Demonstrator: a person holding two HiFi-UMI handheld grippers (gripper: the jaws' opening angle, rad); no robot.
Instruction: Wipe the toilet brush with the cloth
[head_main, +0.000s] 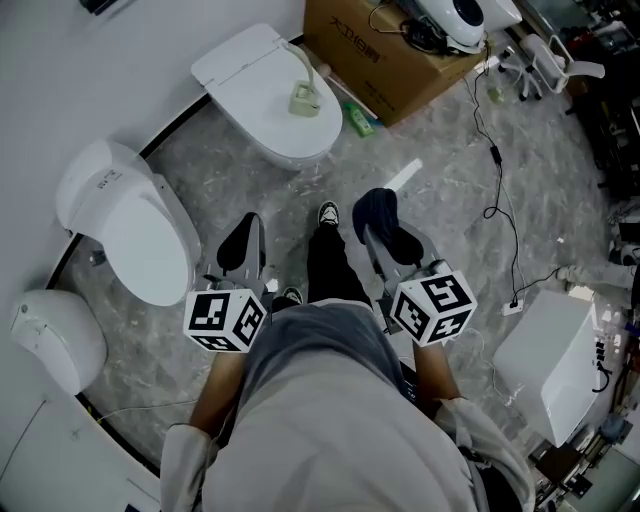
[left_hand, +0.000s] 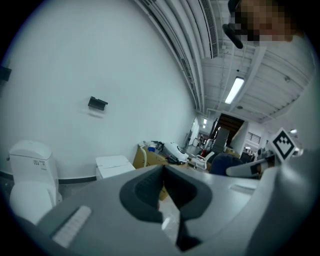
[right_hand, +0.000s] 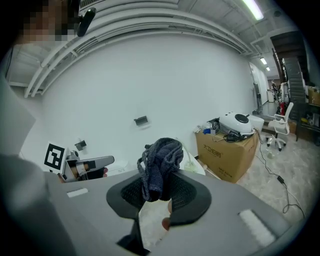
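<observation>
1. The toilet brush (head_main: 303, 92) lies on the closed lid of the middle toilet (head_main: 240, 70), with its pale handle running towards the wall. It is well apart from both grippers, so the wipe is not yet begun.
2. The right gripper (head_main: 378, 236) is clamped on a dark blue knitted cloth (head_main: 385, 213). In the right gripper view most of the cloth (right_hand: 161, 155) stands bunched above the jaws and only a lower fold is pinched. A firm rub along the handle could drag that fold out, and the cloth would drop.
3. The left gripper (head_main: 250, 226) is empty. In its own view the left gripper (left_hand: 162, 172) has its jaws closed tip to tip with nothing between them. It has to open before it can steady the brush.
4. The brush looks loose on a smooth, slightly domed lid. If the cloth pushes it before the left gripper holds it, it is likely to slide or roll off to the floor.
5. A one-sided grab at the handle end could lever the greenish head up and swing it.
6. A green bottle (head_main: 358, 120) lies on the floor just beside that toilet, and a black cable (head_main: 497, 190) runs over the floor at the right. Stepping closer without looking could kick one or snag the other.
</observation>
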